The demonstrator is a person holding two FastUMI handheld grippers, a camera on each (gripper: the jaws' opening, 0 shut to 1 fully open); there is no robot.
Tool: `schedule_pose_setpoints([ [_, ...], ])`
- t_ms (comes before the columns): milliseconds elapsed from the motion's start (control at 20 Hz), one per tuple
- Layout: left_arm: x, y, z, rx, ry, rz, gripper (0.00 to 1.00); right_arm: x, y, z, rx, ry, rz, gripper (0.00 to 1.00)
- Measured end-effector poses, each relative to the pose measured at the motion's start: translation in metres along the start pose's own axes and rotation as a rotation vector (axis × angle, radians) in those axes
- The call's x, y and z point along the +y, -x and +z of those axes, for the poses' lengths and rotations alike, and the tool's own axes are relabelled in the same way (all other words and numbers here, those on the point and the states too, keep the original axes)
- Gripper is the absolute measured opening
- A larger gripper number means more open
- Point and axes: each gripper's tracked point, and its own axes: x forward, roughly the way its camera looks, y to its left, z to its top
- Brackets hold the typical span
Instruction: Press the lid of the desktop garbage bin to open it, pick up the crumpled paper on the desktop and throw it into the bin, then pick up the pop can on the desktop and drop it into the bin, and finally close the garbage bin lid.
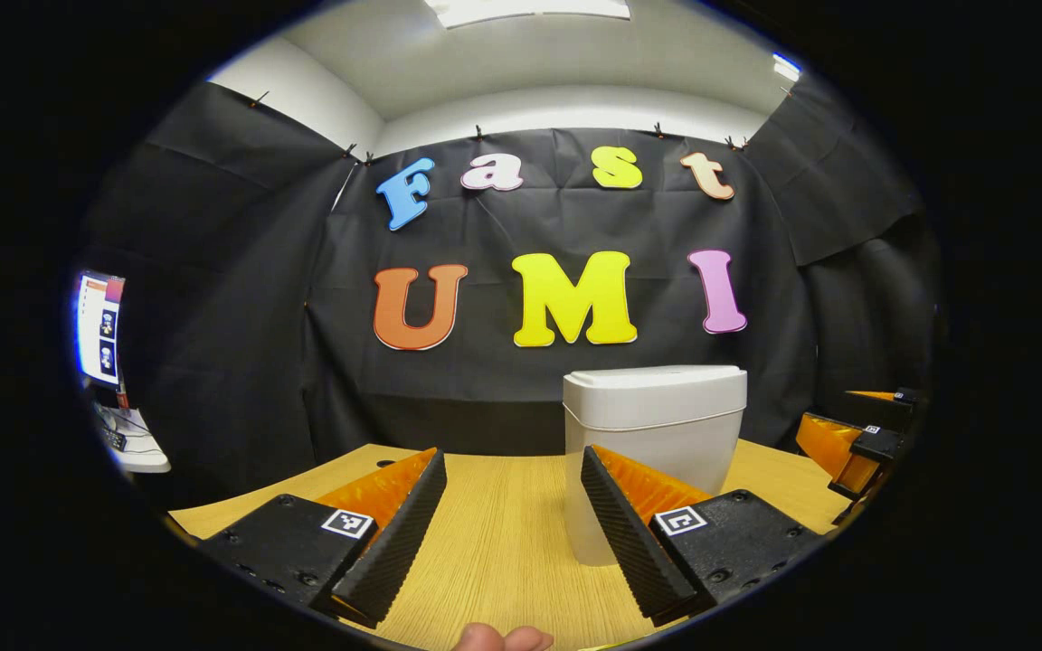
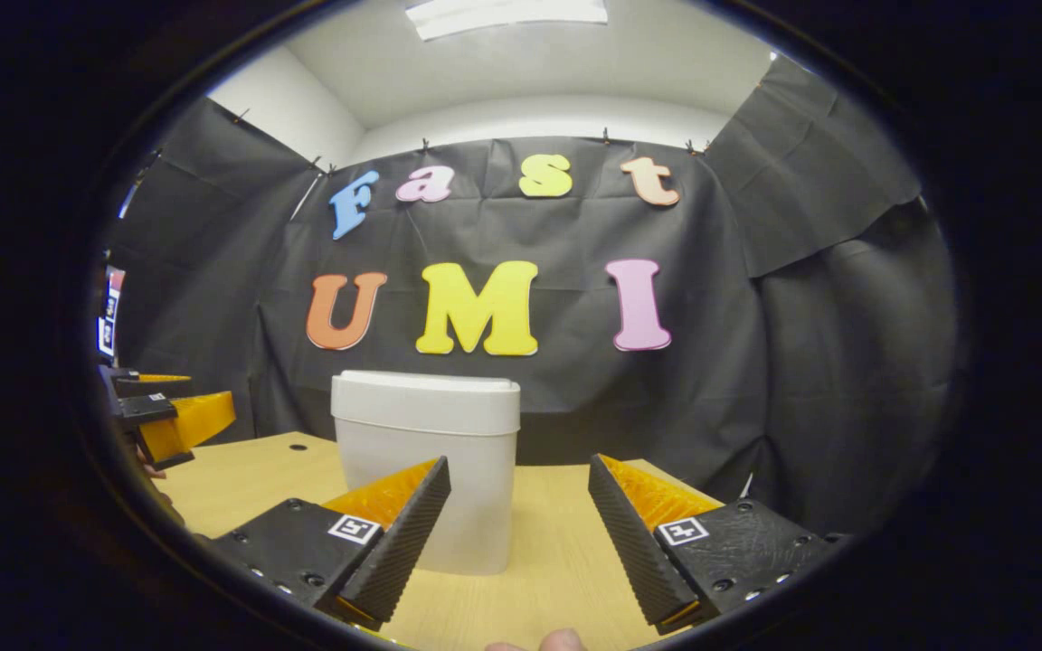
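A white desktop garbage bin stands on the wooden table with its lid down. In the left gripper view my left gripper is open above the table, the bin just ahead and to the right of its fingers. The right gripper shows at that view's right edge. In the right gripper view my right gripper is open too, with the bin ahead on the left and its lid shut. The left gripper hangs at the far left there.
Black cloth walls close the booth behind and on both sides of the table. A screen stands off the table's left side. A small hole marks the table's far left part. A fingertip shows at the bottom.
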Motion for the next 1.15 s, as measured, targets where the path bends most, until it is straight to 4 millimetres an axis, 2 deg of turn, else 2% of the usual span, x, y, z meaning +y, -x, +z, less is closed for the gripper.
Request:
schedule_pose_setpoints([
  [150,-0.0037,0.0003,0.0011,-0.001,-0.004,-0.006,0.97,0.0015,-0.0006,-0.0002,0.003,-0.001,-0.001,0.95],
  [350,0.0027,-0.0007,0.0026,-0.003,-0.008,0.005,0.97,-0.003,-0.0007,-0.0026,0.012,0.03,-0.027,0.95],
  [400,0.0043,-0.0005,0.003,-0.005,-0.006,0.007,0.97,-0.0023,0.0,-0.0023,0.014,0.027,-0.026,0.98],
  [500,0.0045,-0.0011,0.0018,-0.003,-0.006,0.008,0.97,-0.0016,-0.0001,-0.0023,0.014,0.019,-0.024,0.95],
  [1150,0.0028,-0.0038,-0.0021,0.014,-0.002,-0.001,0.97,-0.0031,0.0027,0.0022,0.01,0.029,-0.028,0.95],
])
